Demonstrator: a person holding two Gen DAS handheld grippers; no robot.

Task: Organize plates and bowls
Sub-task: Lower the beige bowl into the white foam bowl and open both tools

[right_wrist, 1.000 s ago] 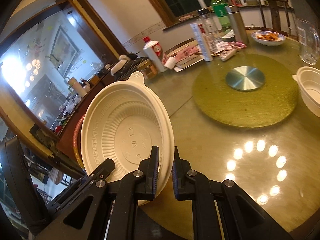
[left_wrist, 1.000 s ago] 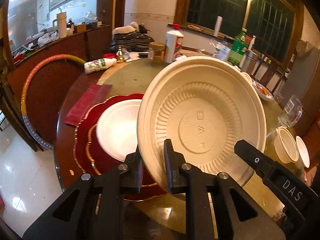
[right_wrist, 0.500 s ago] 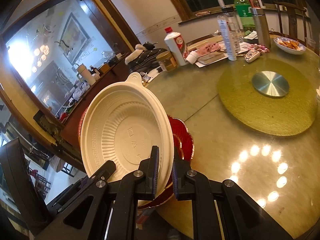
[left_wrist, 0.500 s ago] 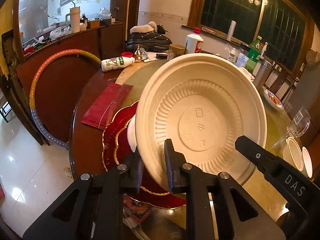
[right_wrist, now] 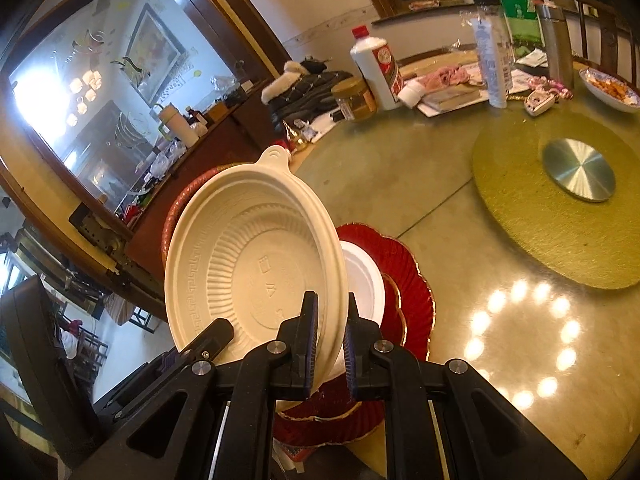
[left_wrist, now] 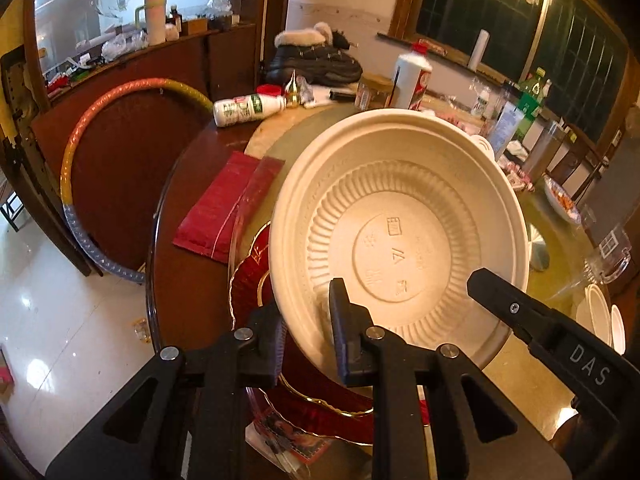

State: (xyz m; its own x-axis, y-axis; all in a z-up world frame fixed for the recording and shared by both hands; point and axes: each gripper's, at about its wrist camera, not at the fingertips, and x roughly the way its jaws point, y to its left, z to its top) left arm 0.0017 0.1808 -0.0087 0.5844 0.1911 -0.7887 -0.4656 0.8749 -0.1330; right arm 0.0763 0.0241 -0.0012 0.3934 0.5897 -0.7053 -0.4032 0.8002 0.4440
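A large beige disposable bowl (left_wrist: 400, 240) (right_wrist: 256, 264) hangs tilted, its inside facing the cameras, above the table's near edge. My left gripper (left_wrist: 308, 332) is shut on its lower rim. My right gripper (right_wrist: 332, 340) is shut on the rim at the other side; one of its fingers (left_wrist: 540, 328) shows in the left wrist view. Just behind the bowl lies a red scalloped plate (right_wrist: 404, 272) (left_wrist: 248, 280) with a white plate (right_wrist: 364, 276) on it. The bowl hides that white plate in the left wrist view.
A red pouch (left_wrist: 224, 204) lies left of the red plate. A green turntable (right_wrist: 560, 200) fills the table's middle, with bottles and jars (right_wrist: 376, 68) beyond. Small white bowls (left_wrist: 600, 316) and a glass mug (left_wrist: 608, 256) stand at right. A hoop (left_wrist: 80, 140) leans left.
Both grippers have carried the bowl sideways to the table's edge, over the red plate. In the left wrist view the bowl now covers the white plate.
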